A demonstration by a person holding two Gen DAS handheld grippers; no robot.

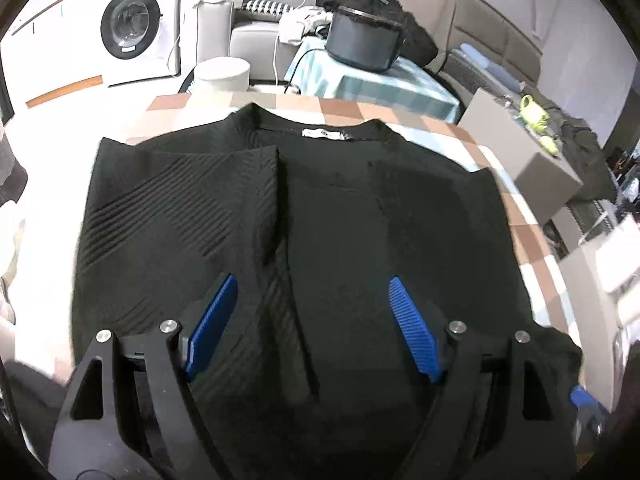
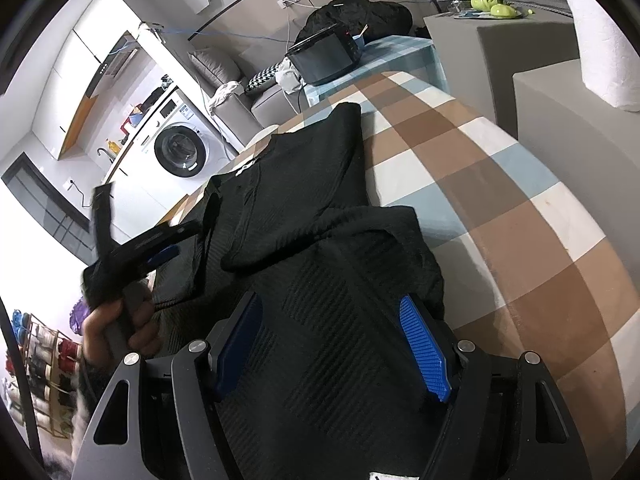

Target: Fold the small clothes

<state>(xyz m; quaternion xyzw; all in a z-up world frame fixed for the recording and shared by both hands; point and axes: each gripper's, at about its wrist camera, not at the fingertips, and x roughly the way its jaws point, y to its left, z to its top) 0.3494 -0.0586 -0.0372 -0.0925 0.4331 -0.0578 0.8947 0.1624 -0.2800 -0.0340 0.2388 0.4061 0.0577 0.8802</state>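
Sweater: I see a black ribbed sweater (image 1: 320, 208) lying on the desk (image 1: 520, 216), which has a brown, white and blue checked cloth. Its collar with the small white tag (image 1: 323, 133) is at the far edge, away from me.
Sleeves: one sleeve is folded in over the body on the left side – in the right wrist view another sleeve (image 2: 320, 168) lies across the body too.
Left claw: my left claw (image 1: 314, 328) is wide open, right over the near part of the sweater. The blue pads (image 1: 212, 328) have black cloth showing between them; I cannot tell if they touch it.
Right claw: my right claw (image 2: 332, 344) is wide open too – over the bunched near hem. The sweater fills the gap between its pads.
Hand: I can see the left hand (image 2: 120, 320) holding its claw at the sweater's left side.
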